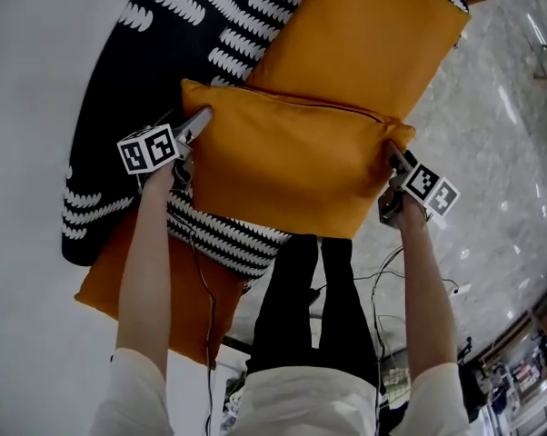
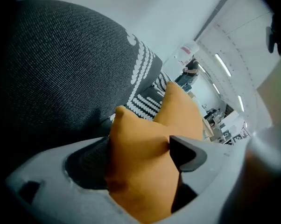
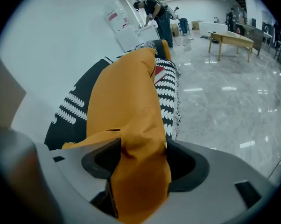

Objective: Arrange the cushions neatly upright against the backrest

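Glossy grey stone floor point(image 1: 492, 134) on one side, a plain pale wall point(image 1: 28, 107) on the other, and the pile of soft stuff in between.

Head view first. The middle orange cushion point(image 1: 287, 166) lay flat-ish on top of the pile, so I'll place everything off that one. The left gripper point(image 1: 202, 116) sat at its left corner and the right gripper point(image 1: 393, 153) at its right corner. A second orange cushion point(image 1: 364, 34) lay just beyond it, touching. A third orange cushion point(image 1: 99, 284) poked out on the near side, under the black-and-white patterned fabric point(image 1: 119, 89).

Left gripper view: the jaws stood spread wide with the middle cushion's corner between them. It brushed one pad but wasn't squeezed, as far as I could judge.

Right gripper view: same deal, jaws apart and the cushion's edge filling the gap. A wooden table point(image 3: 231, 37) stood well beyond the cushion, out on the floor.

My take is that this was the grab. Close both sides together on a proper bite of stuffing, not just the cover. Lift level, then stand it on its long edge against the backrest without dragging the patterned fabric along.

Count: three orange cushions, two grippers, one table. I couldn't split the patterned fabric into pieces, so it could've been cushions or a throw
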The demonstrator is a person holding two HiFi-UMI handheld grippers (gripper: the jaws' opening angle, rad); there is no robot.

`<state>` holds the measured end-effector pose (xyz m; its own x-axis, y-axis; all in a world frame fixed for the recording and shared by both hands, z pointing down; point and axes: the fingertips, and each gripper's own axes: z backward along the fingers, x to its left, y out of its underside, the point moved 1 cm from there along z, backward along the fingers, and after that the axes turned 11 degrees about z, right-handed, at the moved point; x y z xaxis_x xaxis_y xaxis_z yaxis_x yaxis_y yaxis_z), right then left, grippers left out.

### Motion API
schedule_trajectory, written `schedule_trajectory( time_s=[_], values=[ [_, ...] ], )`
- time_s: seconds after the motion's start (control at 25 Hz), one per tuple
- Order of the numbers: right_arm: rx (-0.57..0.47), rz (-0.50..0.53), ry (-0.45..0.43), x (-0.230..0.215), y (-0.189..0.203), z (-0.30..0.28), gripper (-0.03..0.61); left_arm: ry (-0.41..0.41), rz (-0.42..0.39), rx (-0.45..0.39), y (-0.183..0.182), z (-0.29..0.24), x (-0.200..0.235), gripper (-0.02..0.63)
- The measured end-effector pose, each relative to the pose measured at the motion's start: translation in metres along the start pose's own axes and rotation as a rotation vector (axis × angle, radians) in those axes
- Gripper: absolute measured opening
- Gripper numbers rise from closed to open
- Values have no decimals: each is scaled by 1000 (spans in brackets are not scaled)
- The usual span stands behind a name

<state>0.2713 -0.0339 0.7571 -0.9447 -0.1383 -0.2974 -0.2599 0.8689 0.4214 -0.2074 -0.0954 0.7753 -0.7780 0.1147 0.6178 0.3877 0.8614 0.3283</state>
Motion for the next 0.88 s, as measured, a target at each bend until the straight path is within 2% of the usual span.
schedule_trajectory(
  time_s=[0.2, 0.36, 0.44, 0.64, 0.88],
  values=[
    [13, -16, -4, -4, 6, -5, 260, 10, 10, -11, 9, -5, -6, 380],
    [48, -10, -31, 8, 9, 0, 190, 4, -3, -5, 10, 0, -7, 291],
    [64, 13, -40, 12, 8, 5, 159, -3, -8, -10, 9, 5, -11, 274],
    [86, 53, -74, 21, 28, 36, 89, 2, -60, -23, 30, 39, -29, 202],
    [93, 13, -120, 28, 43, 83, 67, -8, -91, -60, 49, 86, -50, 163]
  ],
)
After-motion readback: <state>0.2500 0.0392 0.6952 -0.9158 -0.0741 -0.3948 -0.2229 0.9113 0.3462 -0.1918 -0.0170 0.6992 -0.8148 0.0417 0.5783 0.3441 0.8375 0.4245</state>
